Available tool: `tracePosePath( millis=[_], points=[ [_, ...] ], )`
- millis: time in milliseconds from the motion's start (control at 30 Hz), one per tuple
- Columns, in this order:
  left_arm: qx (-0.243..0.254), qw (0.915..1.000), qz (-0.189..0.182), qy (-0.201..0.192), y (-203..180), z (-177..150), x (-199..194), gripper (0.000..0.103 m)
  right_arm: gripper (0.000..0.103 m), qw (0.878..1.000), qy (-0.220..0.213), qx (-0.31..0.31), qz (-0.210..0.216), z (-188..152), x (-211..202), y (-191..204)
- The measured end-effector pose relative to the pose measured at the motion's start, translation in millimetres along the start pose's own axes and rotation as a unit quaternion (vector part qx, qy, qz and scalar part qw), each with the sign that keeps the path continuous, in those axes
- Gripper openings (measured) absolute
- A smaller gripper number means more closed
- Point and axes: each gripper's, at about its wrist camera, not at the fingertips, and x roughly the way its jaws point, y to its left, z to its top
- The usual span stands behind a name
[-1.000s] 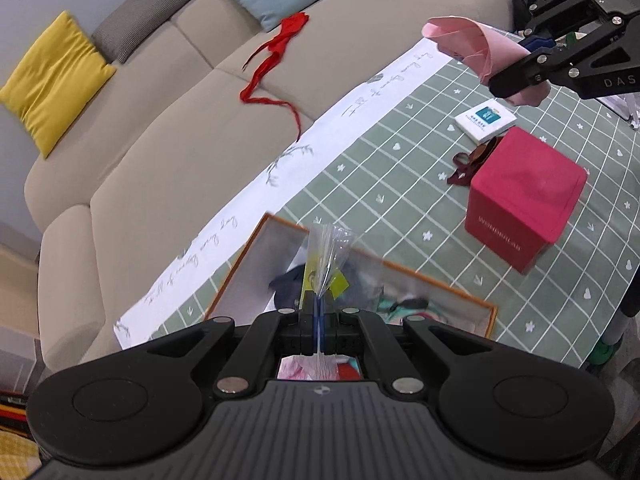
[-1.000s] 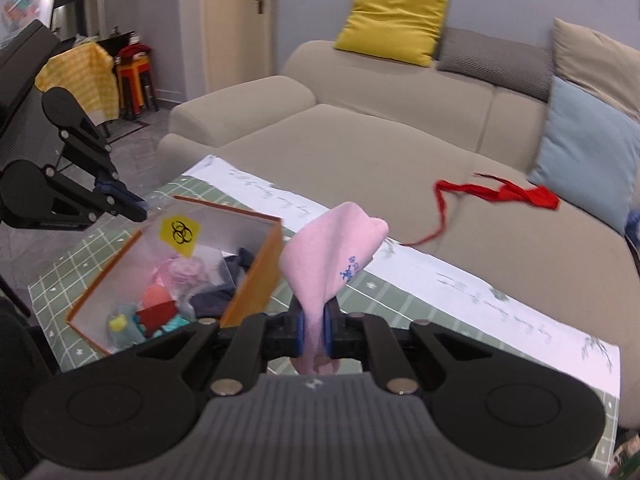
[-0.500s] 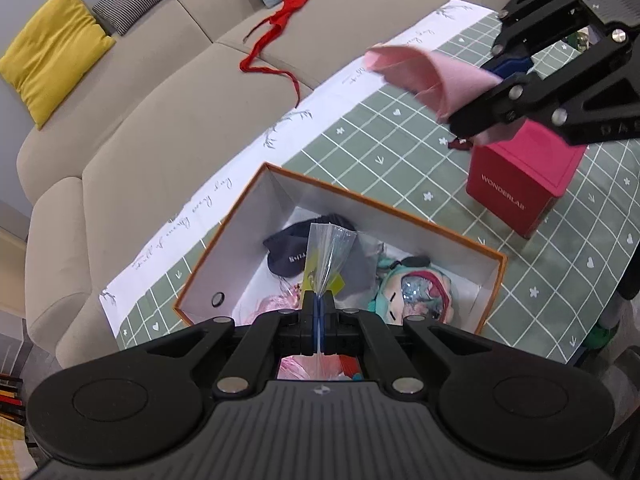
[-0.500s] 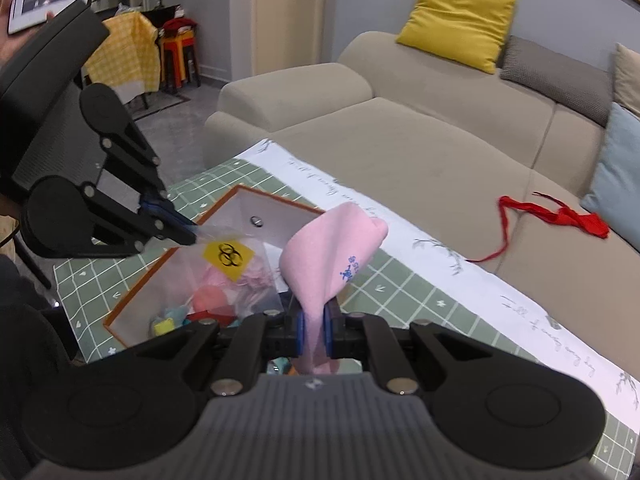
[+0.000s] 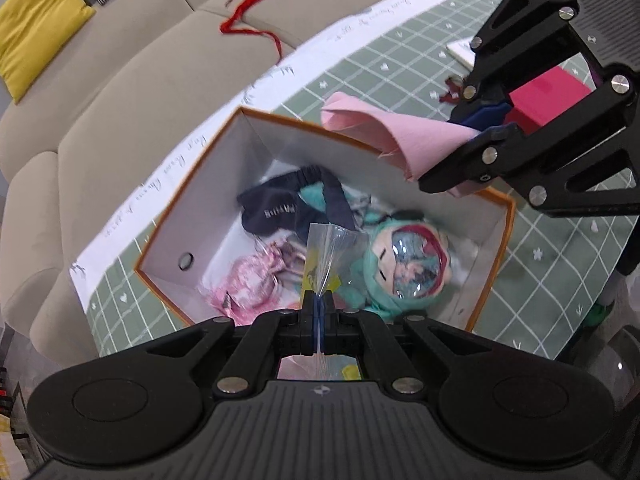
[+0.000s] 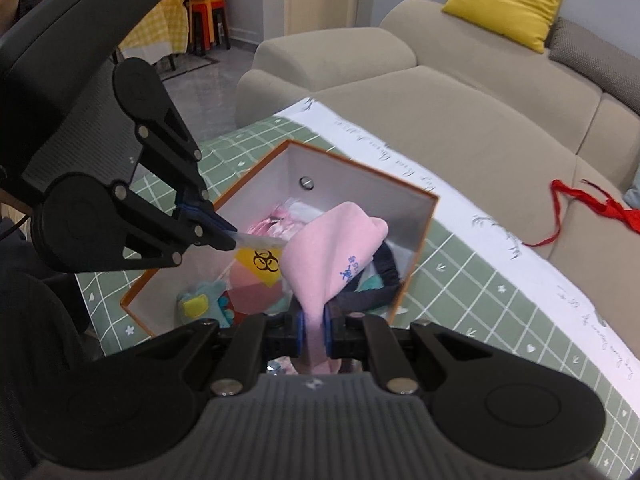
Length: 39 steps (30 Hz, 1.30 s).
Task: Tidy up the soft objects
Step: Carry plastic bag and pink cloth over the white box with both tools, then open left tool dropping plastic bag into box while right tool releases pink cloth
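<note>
An orange-rimmed white box (image 5: 208,168) stands on the green checked tablecloth; it also shows in the right wrist view (image 6: 428,232). Inside lie a teal plush doll (image 5: 404,268), a navy cloth (image 5: 288,208) and a pink item (image 5: 252,284). My left gripper (image 5: 319,300) is shut on a clear plastic bag with a yellow biohazard label (image 5: 328,252), held over the box; the bag also shows in the right wrist view (image 6: 262,260). My right gripper (image 6: 314,324) is shut on a pink cloth (image 6: 336,248), held above the box's far edge; the cloth also shows in the left wrist view (image 5: 392,136).
A red cube box (image 5: 548,96) and a small white box (image 5: 460,50) sit on the table beyond the open box. A beige sofa (image 6: 480,120) runs along the table, with a red ribbon (image 6: 592,208) and a yellow cushion (image 6: 508,0) on it.
Both grippers have moved in over the open box. The pink cloth has come from the table's far side to just above the box rim, near the plastic bag.
</note>
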Motion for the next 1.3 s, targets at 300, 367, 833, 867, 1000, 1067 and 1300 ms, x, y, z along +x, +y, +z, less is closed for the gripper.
tracePosePath(
  millis=[300, 367, 833, 867, 1000, 1067, 1300],
  points=[
    [-0.001, 0.9996, -0.024, 0.014, -1, -16, 20, 0.001, 0.007, 0.999, 0.035, -0.006, 0.011, -8, 33, 12],
    [-0.001, 0.9994, -0.030, 0.016, -3, -17, 26, 0.001, 0.008, 0.999, 0.046, -0.008, 0.013, -11, 41, 14],
    [0.017, 0.9967, -0.066, 0.043, -19, -18, 65, 0.001, 0.011, 0.994, 0.102, -0.029, 0.022, -22, 90, 28],
    [0.010, 0.9964, -0.071, 0.045, -18, -19, 68, 0.001, 0.011, 0.994, 0.104, -0.030, 0.024, -24, 91, 28],
    [0.008, 0.9955, -0.077, 0.055, -16, -24, 79, 0.001, 0.011, 0.992, 0.117, -0.037, 0.022, -25, 104, 29],
    [0.008, 0.9951, -0.080, 0.057, -16, -25, 82, 0.001, 0.011, 0.992, 0.122, -0.038, 0.025, -26, 108, 30],
    [-0.004, 0.9939, -0.094, 0.058, -14, -26, 90, 0.003, 0.012, 0.990, 0.132, -0.038, 0.028, -25, 119, 30]
  ],
)
